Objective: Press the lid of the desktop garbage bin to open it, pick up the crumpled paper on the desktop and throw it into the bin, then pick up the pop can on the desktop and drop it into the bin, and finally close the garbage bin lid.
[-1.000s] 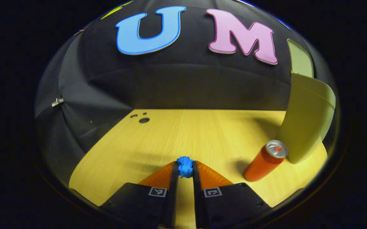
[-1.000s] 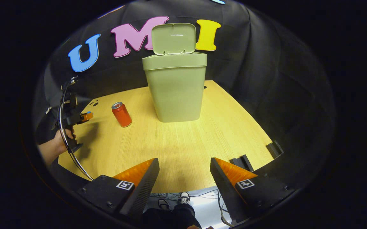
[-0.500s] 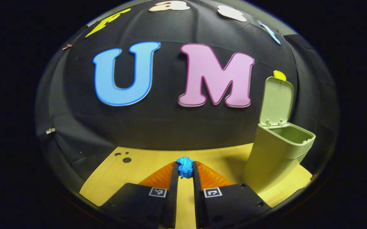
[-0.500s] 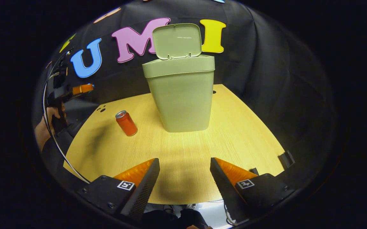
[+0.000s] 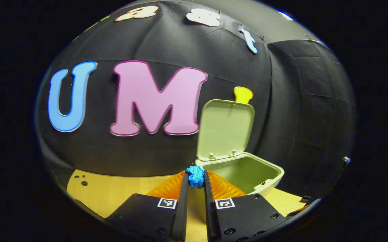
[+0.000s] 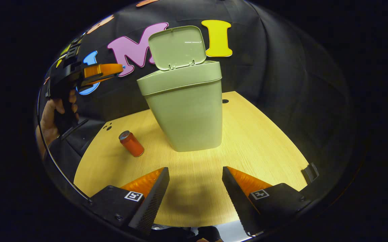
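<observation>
Here the left claw (image 5: 196, 183) is clenched on the crumpled paper (image 5: 196, 176), a blue wad pinched between both fingertips, held in the air just short of the garbage bin's (image 6: 186, 107) near rim. In the left gripper view the bin's mouth lies open just beyond the wad and a little to its right, its inside bare as far as can be seen; the lid (image 5: 225, 128) stands upright at the bin's back edge. In the right gripper view the left claw (image 6: 115, 69), gripped by a hand (image 6: 51, 114), sits high to the left of the bin at about lid level, apart from it. The right claw (image 6: 195, 174) is released, fingers spread wide, low over the table (image 6: 257, 148) in front of the bin. The pop can (image 6: 131, 144) stands tilted-looking on the table near the bin's left foot, not touching it. Bare table runs in front of the bin and to its right.
</observation>
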Available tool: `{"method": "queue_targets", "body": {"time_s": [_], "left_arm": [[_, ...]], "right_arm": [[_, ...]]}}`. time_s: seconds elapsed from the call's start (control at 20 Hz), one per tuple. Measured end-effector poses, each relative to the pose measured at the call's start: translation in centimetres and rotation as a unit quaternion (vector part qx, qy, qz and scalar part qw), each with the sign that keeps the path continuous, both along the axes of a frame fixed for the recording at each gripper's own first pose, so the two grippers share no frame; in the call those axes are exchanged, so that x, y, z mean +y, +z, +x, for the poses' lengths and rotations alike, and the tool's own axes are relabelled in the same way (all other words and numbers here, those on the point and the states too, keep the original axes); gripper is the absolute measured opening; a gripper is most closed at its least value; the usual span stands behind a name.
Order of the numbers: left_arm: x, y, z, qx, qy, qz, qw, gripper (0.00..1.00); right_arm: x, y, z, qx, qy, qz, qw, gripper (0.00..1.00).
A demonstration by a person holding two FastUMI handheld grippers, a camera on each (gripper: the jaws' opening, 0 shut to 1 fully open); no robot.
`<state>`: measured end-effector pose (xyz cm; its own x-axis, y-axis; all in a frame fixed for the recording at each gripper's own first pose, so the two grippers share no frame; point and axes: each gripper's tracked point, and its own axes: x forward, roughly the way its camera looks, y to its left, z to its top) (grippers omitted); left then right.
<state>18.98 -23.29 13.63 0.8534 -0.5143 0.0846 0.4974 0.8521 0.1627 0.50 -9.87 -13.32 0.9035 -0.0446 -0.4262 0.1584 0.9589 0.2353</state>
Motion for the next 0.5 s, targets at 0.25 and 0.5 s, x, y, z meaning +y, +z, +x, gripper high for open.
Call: {"method": "queue_targets", "body": {"time_s": [0.25, 0.5], "left_arm": [[-6.9, -1.6, 0.1, 0.018, -0.055, 0.021, 0.998, 0.28], [-9.1, -3.1, 0.6, 0.034, -0.063, 0.038, 0.997, 0.29]], "right_arm": [[-1.3, -0.5, 0.3, 0.005, -0.004, -0.006, 1.0, 0.99], [-2.3, -0.4, 0.5, 0.003, -0.002, -0.025, 1.0, 0.99]]}}
